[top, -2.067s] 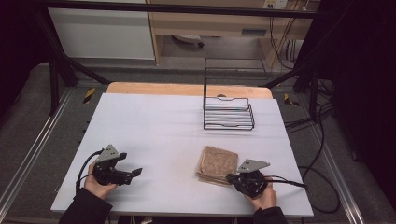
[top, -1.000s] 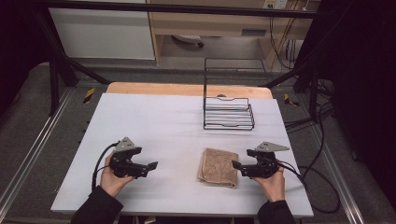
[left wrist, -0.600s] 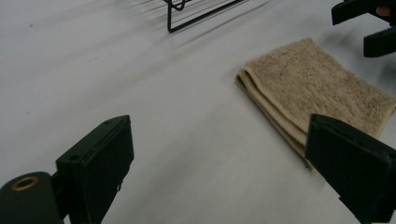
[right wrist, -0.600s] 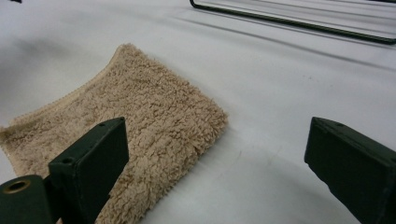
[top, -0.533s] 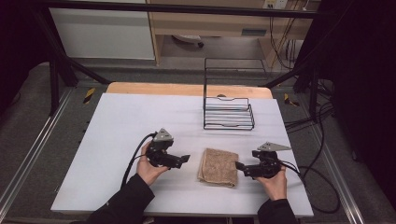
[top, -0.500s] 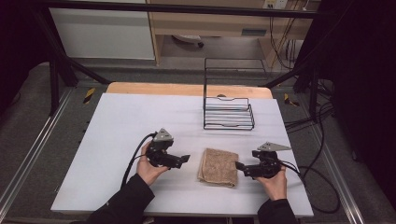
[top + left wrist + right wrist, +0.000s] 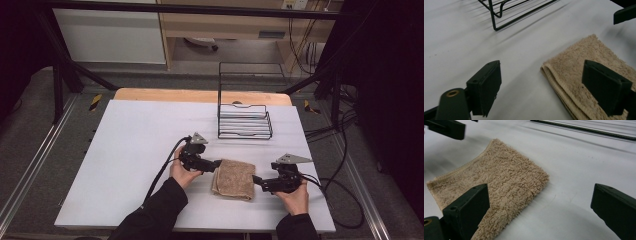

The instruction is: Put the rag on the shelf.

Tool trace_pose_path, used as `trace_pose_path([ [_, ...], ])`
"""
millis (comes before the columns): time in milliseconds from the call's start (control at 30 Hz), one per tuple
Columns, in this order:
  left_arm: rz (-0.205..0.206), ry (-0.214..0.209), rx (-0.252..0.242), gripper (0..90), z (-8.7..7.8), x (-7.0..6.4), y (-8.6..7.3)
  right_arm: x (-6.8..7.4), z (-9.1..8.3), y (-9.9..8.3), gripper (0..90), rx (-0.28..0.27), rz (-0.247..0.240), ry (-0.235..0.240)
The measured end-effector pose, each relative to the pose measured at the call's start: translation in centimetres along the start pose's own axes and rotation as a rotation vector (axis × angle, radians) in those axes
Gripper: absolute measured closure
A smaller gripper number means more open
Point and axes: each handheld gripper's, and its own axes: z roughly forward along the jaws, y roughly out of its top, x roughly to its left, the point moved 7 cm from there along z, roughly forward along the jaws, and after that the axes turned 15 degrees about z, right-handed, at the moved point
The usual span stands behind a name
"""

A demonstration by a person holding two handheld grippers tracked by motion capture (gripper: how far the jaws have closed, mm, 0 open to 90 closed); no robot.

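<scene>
jaws wide beside folded towel [image 7: 233, 178]

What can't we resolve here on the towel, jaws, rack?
- Towel underside and layer count: hidden by its own folds in the high view.
- Towel's near part: covered by a jaw in the left gripper view.
- Right gripper jaw gap: too small in the high view.
- Wire rack: cut off by the top edge.

No writing, label, brand or number can be read anywhere in these views. The small plate on the wooden shelf front [image 7: 272, 34] beyond the table is too blurred to make out.
</scene>
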Motion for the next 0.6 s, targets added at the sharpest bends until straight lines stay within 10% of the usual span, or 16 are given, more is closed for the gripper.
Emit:
trace_pose_path([
  [600, -0.018, -0.040, 0.069, 61.2, 3.7, -0.9, -0.1, 0.0, 0.0, 0.0, 4.2, 0.008, -0.006, 0.003],
])
